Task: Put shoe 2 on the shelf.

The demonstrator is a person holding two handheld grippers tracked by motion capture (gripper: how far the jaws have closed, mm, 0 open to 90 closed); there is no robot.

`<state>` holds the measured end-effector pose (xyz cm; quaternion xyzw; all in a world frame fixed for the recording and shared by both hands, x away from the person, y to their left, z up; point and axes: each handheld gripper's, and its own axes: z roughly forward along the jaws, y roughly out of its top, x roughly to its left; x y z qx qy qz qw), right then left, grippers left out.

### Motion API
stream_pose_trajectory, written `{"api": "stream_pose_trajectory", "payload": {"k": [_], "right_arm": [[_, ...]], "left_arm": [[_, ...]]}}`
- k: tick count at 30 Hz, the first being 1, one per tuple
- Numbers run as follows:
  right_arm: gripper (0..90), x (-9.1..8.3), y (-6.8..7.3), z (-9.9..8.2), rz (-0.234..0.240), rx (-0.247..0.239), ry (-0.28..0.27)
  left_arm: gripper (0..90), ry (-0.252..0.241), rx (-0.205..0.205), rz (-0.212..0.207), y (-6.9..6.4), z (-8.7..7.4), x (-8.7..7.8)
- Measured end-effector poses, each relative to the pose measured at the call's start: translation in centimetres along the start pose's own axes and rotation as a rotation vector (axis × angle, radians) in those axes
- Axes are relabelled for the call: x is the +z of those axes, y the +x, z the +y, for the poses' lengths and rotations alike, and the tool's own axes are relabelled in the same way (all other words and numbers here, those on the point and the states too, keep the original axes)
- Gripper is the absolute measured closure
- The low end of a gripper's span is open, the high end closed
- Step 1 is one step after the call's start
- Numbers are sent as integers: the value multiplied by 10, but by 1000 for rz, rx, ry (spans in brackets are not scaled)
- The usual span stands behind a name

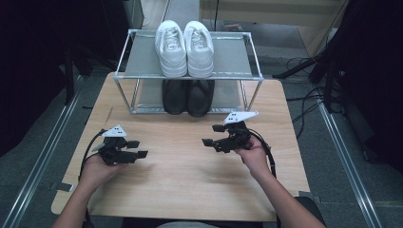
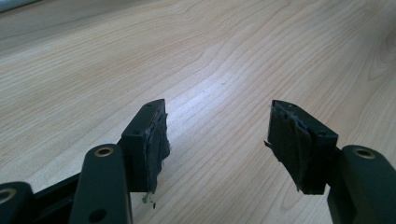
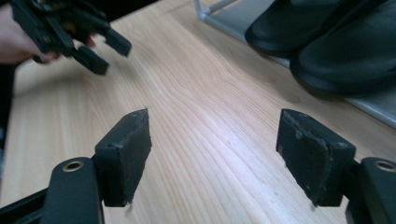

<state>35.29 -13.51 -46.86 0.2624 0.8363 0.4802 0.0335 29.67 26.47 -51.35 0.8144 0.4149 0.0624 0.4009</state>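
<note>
A person's left hand (image 1: 95, 168) held the left gripper (image 1: 135, 148) low over the wooden tabletop (image 1: 190, 175) near its left edge, its jaws spread apart with nothing between them; in the left gripper view the two worn black pads (image 2: 156, 142) stood wide over bare wood grain. Toward the middle of the tabletop's far edge stood a two-tier metal shoe rack (image 1: 252, 61), a pair of white sneakers (image 1: 185, 47) side by side on its upper shelf, toes toward the person, and a pair of black shoes (image 1: 187, 97) on the lower shelf directly beneath them. To the right, the right hand (image 1: 254, 156) gripped the right gripper (image 1: 213, 135) in front of the rack's right half, its jaws likewise released and empty, pointed across the tabletop toward the left gripper. The right gripper view showed its pads (image 3: 126, 156) wide apart above the wood, the black shoes (image 3: 327, 42) lying well clear of them at the upper right on the rack's grey lower shelf, and the other hand with its gripper (image 3: 100, 51) at the upper left. Both grippers were held well apart from each other and from the rack, and neither touched a shoe. Cables (image 1: 268, 152) trailed from the grippers back along the person's wrists.
</note>
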Motion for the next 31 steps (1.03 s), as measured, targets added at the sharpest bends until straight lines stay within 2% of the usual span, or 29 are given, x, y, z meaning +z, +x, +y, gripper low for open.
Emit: {"api": "stream_pose_trajectory", "payload": {"k": [7, 10, 15, 26, 31], "right_arm": [[266, 1, -9, -9, -42, -28, 30], [266, 1, -15, -10, -44, -3, 26], [266, 1, -19, -12, -62, 1, 36], [264, 5, -20, -14, -54, -1, 61], [262, 5, -22, -14, -63, -1, 68]], "left_arm": [[375, 5, 9, 0, -1, 0, 1], [373, 9, 9, -2, 0, 0, 1], [370, 11, 2, -4, 0, 0, 1], [362, 18, -4, -9, 1, -1, 3], [313, 13, -21, -20, 0, -1, 7]]}}
